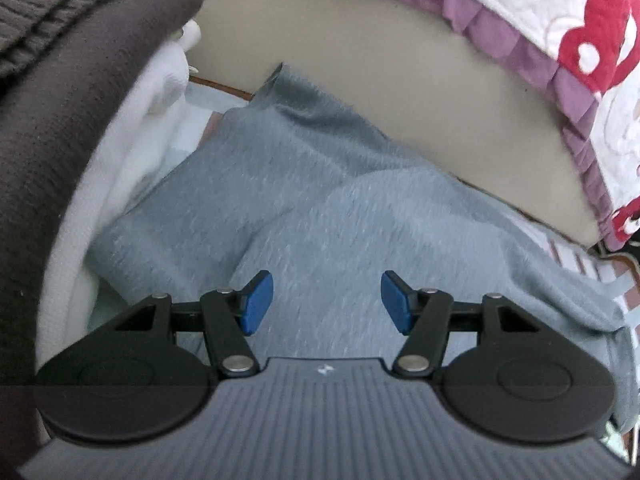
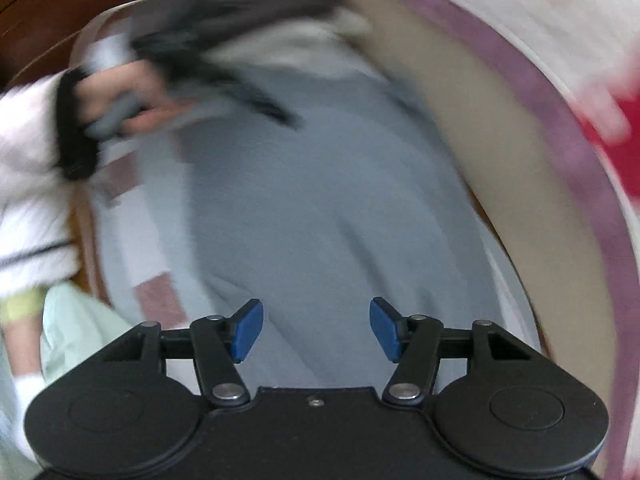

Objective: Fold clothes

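Checked tablecloth on the table (image 1: pixel 580 260), beige floor beyond; the grey knit garment (image 1: pixel 320 216) sprawls across it, soft and floppy, best pinched at a hem corner. Left gripper (image 1: pixel 327 304) and right gripper (image 2: pixel 316 330) hover, jaws apart, holding nothing

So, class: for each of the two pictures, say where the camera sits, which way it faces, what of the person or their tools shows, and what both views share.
Left wrist view: sits on the left tool, looking forward and down at the grey garment, dark and white clothes at left; only its open blue fingers show.
Right wrist view: sits on the right tool, open, facing along the grey garment; blurred, it shows the person's hand and white sleeve.
Shared: the grey garment and the purple-edged quilt.
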